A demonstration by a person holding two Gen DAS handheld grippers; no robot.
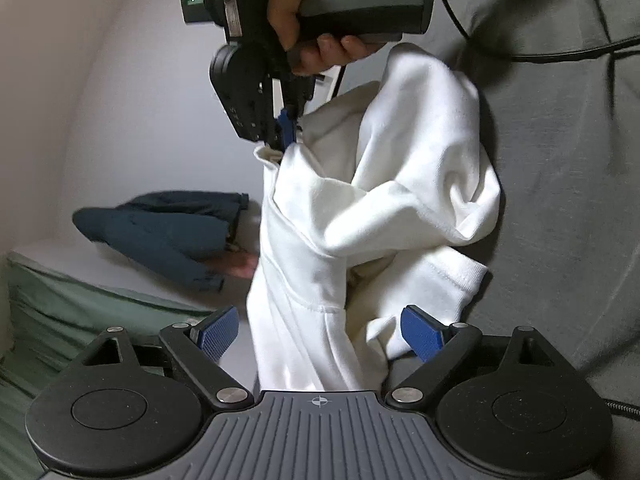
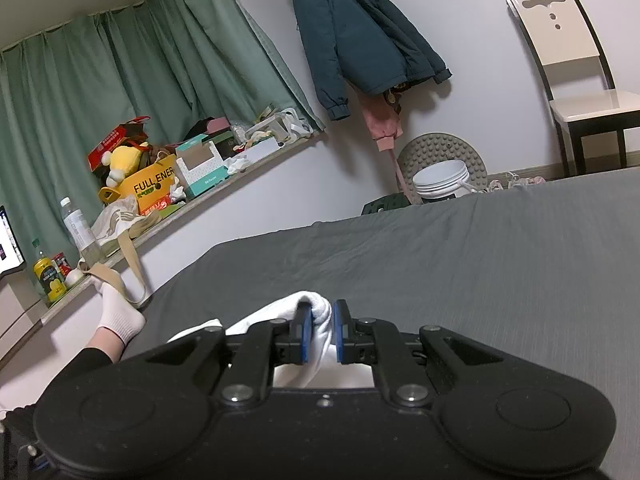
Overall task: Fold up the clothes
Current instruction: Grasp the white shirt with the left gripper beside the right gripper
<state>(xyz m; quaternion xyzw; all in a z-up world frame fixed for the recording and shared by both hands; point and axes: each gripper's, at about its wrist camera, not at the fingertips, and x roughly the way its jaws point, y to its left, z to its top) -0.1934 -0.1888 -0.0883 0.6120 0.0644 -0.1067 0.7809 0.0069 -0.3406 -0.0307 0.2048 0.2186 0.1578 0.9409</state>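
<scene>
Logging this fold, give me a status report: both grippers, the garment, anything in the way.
Right gripper shut on white sweatshirt, lifting it bunched. Left gripper open, sweatshirt hanging between its fingers. Grey bed sheet beneath; nothing blocking.

Left claw is wide open around the hanging white hoodie, while the right claw pinches its top edge above the grey bed.

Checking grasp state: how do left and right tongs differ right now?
Left tongs: blue pads spread wide, the white garment hanging between them, not pinched. Right tongs: pads closed on a bunch of that white fabric. The left wrist view also shows the right tongs above, holding the garment up by an edge. Both have black arms and blue ribbed pads.
</scene>
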